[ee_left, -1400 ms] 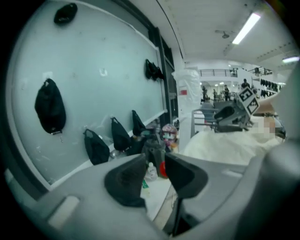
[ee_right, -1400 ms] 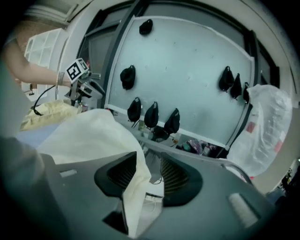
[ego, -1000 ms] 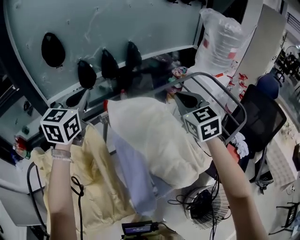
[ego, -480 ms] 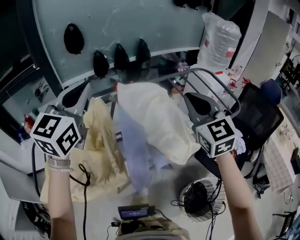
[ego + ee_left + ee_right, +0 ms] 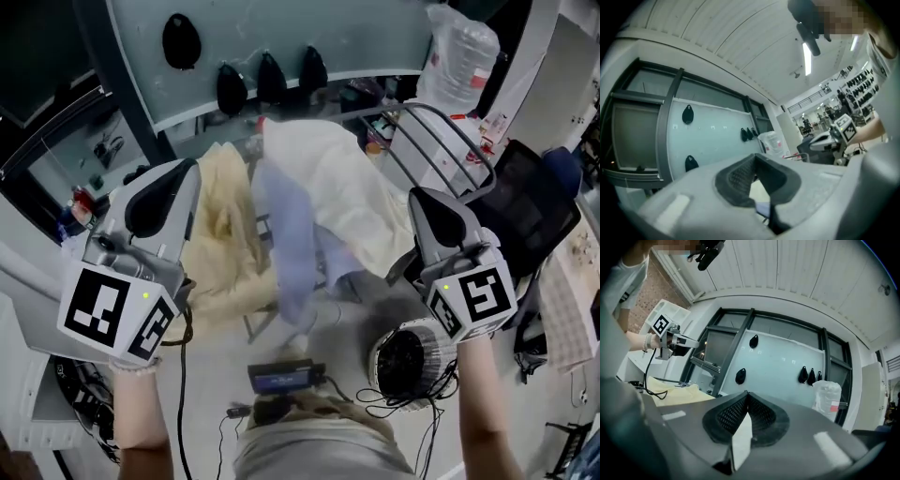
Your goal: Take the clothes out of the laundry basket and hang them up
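Head view: we've got the clothes (image 5: 323, 178) draped over the drying rack (image 5: 469, 136) to air. Left gripper (image 5: 186, 171) and right gripper (image 5: 424, 199) hang just short of the rack, both closed and empty, probably free for another grab.

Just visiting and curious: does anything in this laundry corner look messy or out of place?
Yes: the cream fabric garment and pale blue garment lie bunched in a heap over the grey metal rack, crumpled rather than hanging straight.

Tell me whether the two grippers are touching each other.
Apart. The head view shows the left gripper and the right gripper at opposite sides, with the draped clothes between them.
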Motion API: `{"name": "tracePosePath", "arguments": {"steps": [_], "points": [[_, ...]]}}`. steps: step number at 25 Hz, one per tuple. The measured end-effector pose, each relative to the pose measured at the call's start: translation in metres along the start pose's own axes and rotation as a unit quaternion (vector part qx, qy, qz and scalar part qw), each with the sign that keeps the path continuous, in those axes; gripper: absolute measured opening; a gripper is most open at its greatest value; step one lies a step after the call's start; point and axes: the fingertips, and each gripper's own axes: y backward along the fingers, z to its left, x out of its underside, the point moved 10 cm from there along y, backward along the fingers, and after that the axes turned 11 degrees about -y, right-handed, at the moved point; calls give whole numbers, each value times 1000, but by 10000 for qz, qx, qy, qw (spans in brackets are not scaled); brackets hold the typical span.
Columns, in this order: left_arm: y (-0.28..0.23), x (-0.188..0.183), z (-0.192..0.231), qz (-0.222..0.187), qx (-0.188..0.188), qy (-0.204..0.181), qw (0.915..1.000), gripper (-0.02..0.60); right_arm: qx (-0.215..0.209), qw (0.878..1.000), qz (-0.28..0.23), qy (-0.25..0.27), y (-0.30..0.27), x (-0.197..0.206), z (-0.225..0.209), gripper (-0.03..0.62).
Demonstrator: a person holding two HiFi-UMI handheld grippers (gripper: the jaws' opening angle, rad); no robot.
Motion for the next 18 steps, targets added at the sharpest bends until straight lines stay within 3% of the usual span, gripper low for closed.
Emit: {"name": "tracePosePath", "arguments": {"steps": [8,18], "points": [[56,-4,-50,477,12,-504,9976,-8,-41,9996,84,-252,50,16,32,3],[86,21,-85,896,38,-102,9959,-8,-64,9983,208,-539,80,34,56,3]]}}
